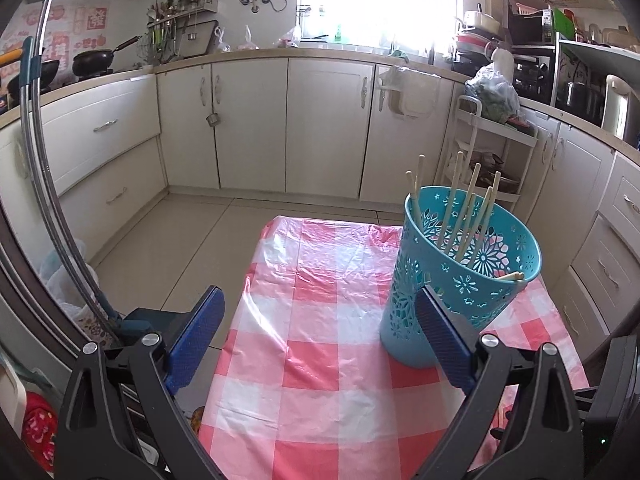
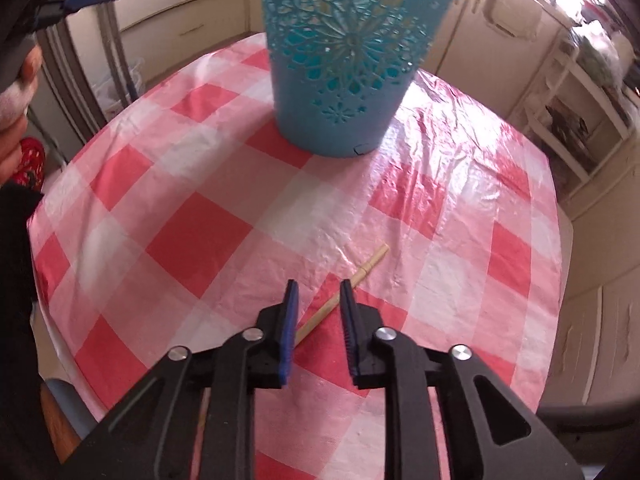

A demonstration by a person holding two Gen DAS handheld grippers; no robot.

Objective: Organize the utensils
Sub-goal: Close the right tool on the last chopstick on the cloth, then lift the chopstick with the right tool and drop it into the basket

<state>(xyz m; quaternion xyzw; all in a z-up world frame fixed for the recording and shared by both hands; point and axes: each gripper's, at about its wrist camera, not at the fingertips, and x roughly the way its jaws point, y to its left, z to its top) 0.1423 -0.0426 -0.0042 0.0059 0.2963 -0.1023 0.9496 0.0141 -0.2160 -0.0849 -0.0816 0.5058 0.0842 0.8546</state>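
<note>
A single pale wooden chopstick (image 2: pixel 340 294) lies flat on the pink-and-white checked plastic tablecloth (image 2: pixel 208 236), running diagonally from lower left to upper right in the right wrist view. The right gripper (image 2: pixel 320 286) sits directly over it, pointing steeply down, with its blue-padded fingers (image 2: pixel 291 300) set on either side of the stick's middle stretch; the jaws are narrow but a clear gap remains on both sides, so the pads do not press the wood, and the thicker squared end of the stick pokes out beyond the fingertips toward the upper right. Farther along the cloth, well apart from the stick, stands the tall turquoise plastic basket with cut-out flower patterns (image 2: pixel 344 60). In the left wrist view this same basket (image 1: pixel 460 280) holds a bundle of similar wooden chopsticks (image 1: pixel 464 208) leaning upright against its inner wall, with one lying across the rim. The left gripper (image 1: pixel 320 312) hangs with its jaws spread wide and nothing between them; its right finger (image 1: pixel 440 340) sits just in front of the basket's lower wall, whether touching cannot be told.
</note>
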